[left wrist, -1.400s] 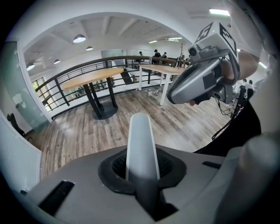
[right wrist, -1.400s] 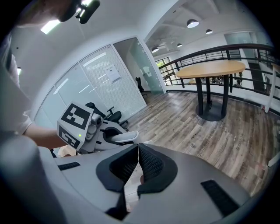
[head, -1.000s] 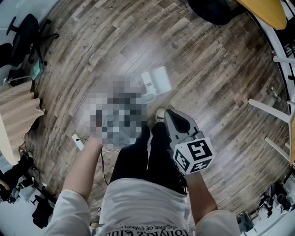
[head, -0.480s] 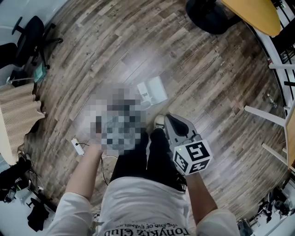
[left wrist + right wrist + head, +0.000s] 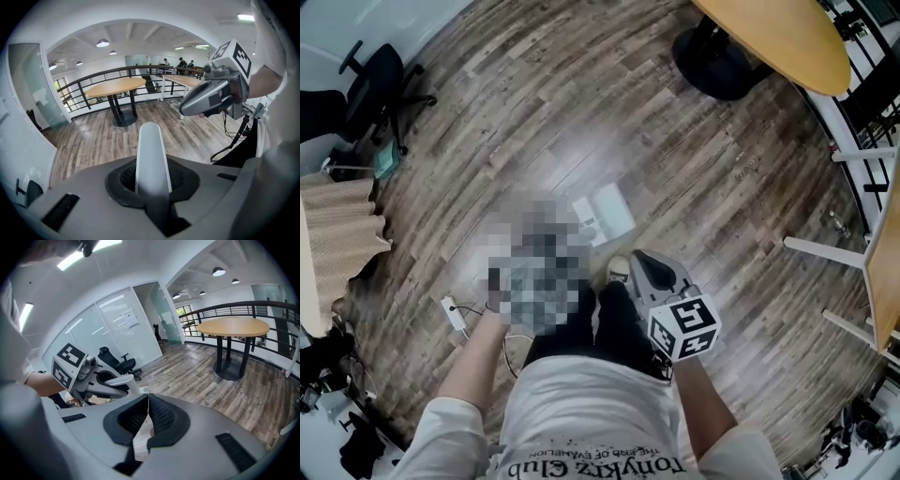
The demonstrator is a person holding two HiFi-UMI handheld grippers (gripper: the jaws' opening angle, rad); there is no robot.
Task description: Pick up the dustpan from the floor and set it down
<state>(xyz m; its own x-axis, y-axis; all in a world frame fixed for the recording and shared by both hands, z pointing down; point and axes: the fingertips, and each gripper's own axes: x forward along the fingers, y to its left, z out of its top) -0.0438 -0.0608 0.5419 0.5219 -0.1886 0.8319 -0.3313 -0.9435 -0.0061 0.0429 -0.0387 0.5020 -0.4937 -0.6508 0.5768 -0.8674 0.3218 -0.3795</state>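
Dustpan (image 5: 150, 145) handle first: a pale, rounded bar stands between the pads of my left gripper (image 5: 151, 177). The jaws are clamped on it from both sides, narrow but not fully together. Its blunt end pokes out past the fingertips toward the round wooden table (image 5: 115, 86) and the black railing (image 5: 86, 93) behind it.

In the right gripper view I see the same pale handle running out of the left gripper's jaws, up in the air with the gripper and clear of the plank floor (image 5: 703, 169). In the head view my left gripper is hidden. Just beyond that spot sits a white boxy piece (image 5: 605, 211); I cannot tell whether it is the pan end, or whether it touches the floor.

My right gripper (image 5: 148, 398) has its ribbed pads pressed together at the tips with nothing between them. In the head view it hangs in front of my right leg, close by a pale shoe (image 5: 619, 270).

A white power strip (image 5: 453, 312) lies on the floor to my left, and a black office chair (image 5: 380, 80) stands well apart near the wall.
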